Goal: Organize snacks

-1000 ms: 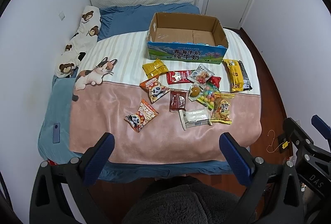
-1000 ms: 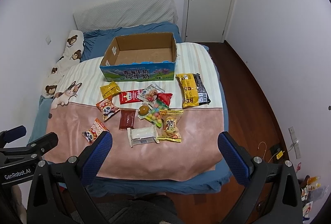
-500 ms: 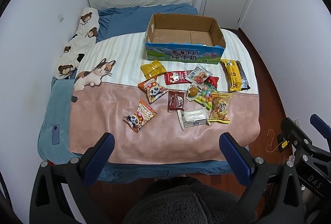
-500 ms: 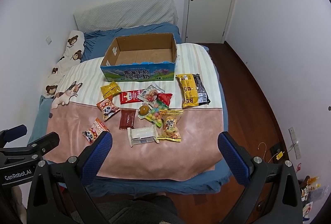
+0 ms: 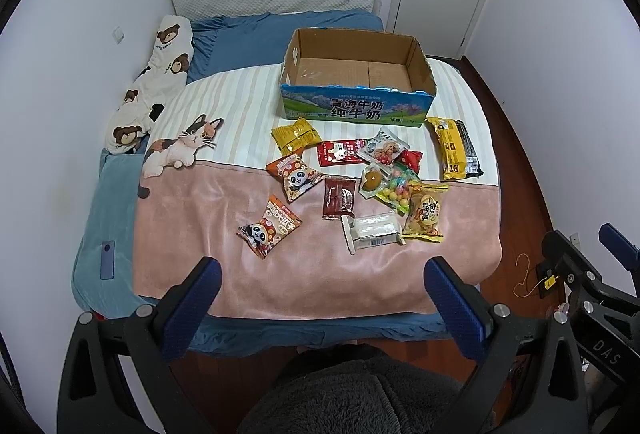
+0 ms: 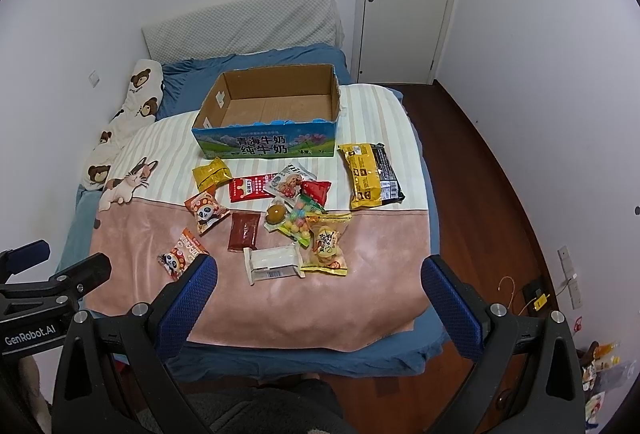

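White-walled bedroom; bed [image 5: 160,218] fills frame centre, door at upper right. Cardboard box [image 5: 356,81] sits empty on the striped part of the blanket, upper centre. Snack packets lie loose below it, none boxed yet: panda packet [image 5: 270,230] lowest left, white wrapped bar [image 5: 374,232] lower centre, yellow-black pack [image 5: 454,147] at right.

Left gripper [image 5: 320,298] and right gripper [image 6: 320,294] both spread wide, holding nothing, well short of the snacks.

Risks (judgement): packets at centre overlap, so a pinch could lift two or drag a neighbour; soft bedding may give under a fingertip and let a flat wrapper slip.

Hard to read: most packet labels; which packets lie under the candy bag [image 5: 396,189].
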Demonstrator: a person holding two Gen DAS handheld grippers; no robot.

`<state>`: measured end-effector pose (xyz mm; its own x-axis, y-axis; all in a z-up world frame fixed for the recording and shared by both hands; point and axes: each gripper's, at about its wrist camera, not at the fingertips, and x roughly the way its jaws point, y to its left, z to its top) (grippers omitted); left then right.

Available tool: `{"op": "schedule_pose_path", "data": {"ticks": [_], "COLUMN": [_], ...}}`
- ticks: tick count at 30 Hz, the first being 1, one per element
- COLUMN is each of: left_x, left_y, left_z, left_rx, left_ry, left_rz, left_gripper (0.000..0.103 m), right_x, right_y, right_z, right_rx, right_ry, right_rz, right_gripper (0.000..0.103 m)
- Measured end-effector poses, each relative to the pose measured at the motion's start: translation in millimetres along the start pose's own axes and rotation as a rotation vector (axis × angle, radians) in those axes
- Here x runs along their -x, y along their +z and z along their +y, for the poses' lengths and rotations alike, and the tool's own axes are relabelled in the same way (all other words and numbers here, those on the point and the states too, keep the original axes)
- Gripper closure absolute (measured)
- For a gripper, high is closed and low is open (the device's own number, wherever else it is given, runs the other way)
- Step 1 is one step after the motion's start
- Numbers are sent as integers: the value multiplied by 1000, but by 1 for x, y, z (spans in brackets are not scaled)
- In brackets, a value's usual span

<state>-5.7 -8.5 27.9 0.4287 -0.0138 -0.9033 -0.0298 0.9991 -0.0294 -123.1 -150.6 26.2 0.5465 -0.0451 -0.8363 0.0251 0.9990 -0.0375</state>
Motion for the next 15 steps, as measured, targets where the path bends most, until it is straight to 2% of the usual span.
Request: {"op": "schedule_pose_path", "data": {"ticks": [15], "left_x": [1], "left_y": [2], "left_z": [-1], "left_rx": [1], "left_ry": [2], "left_rz": [-3], "left_gripper": [0], "right_x": [0], "right_y": [4], "right_z": [-2], "right_rx": [5], "right_ry": [5], "right_rz": [-7], "right_gripper": [0]}}
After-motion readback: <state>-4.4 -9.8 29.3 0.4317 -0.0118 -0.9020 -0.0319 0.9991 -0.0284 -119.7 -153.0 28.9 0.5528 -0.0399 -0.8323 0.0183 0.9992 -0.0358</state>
